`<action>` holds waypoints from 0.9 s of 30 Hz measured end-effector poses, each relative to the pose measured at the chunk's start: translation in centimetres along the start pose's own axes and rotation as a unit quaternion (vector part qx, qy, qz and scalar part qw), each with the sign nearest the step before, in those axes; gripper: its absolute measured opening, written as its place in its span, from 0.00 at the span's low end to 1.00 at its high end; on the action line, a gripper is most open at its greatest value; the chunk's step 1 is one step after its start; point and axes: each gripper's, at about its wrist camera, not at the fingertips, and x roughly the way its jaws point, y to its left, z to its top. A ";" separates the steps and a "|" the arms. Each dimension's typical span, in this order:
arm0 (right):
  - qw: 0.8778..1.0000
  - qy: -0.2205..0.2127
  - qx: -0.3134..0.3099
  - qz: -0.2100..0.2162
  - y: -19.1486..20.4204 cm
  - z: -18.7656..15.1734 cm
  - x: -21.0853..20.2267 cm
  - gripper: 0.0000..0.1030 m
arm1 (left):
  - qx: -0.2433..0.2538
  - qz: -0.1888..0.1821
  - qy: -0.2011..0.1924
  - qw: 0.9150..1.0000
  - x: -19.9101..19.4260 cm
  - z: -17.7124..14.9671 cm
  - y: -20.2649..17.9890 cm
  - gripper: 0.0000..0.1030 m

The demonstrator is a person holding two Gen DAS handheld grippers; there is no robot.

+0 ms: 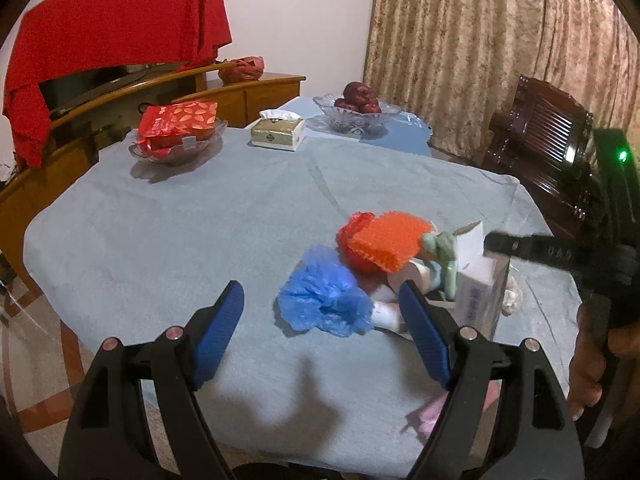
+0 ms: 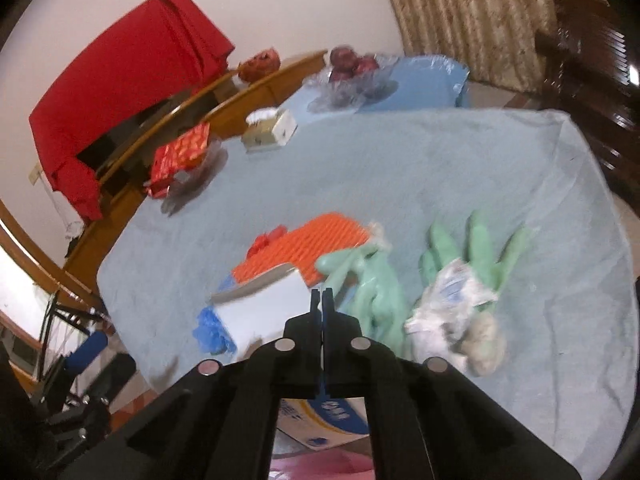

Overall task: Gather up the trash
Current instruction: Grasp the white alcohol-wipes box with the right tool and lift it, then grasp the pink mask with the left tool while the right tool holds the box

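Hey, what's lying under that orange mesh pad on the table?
The orange pad lies on a red bag, with a white roll poking out below it. Whatever else it covers is hidden.

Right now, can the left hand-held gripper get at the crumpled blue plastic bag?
Probably yes: the left hand-held gripper is open, and the crumpled blue plastic bag lies just ahead between its fingers, uncovered on the grey-blue tablecloth.
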 end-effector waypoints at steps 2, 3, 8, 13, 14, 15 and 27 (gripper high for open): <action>1.000 -0.007 0.006 -0.002 -0.6 0.4 -0.6 0.01 | 0.004 -0.006 0.003 1.000 -0.1 -0.3 -0.7 0.76; 1.000 -0.014 0.008 -0.008 -1.1 0.5 -1.1 0.01 | 0.005 -0.012 0.004 1.000 -0.2 -0.5 -1.1 0.76; 0.999 -0.042 0.021 -0.027 -3.5 1.0 -4.0 0.01 | 0.022 -0.043 0.016 0.999 -0.4 -1.9 -4.0 0.76; 0.996 -0.051 0.046 -0.056 -6.5 -0.3 -6.4 0.01 | 0.040 -0.067 0.042 0.996 -0.4 -4.3 -7.3 0.75; 0.995 -0.048 0.053 -0.064 -6.9 -0.7 -6.8 0.01 | 0.039 -0.070 0.047 0.996 -0.3 -4.5 -7.5 0.75; 0.995 -0.041 0.065 -0.068 -7.7 -1.3 -7.1 0.01 | 0.040 -0.073 0.051 0.995 -0.3 -4.7 -7.8 0.75; 0.989 -0.025 0.113 -0.090 -11.1 -4.6 -10.6 0.01 | 0.073 -0.093 0.111 0.987 2.0 -7.7 -11.2 0.67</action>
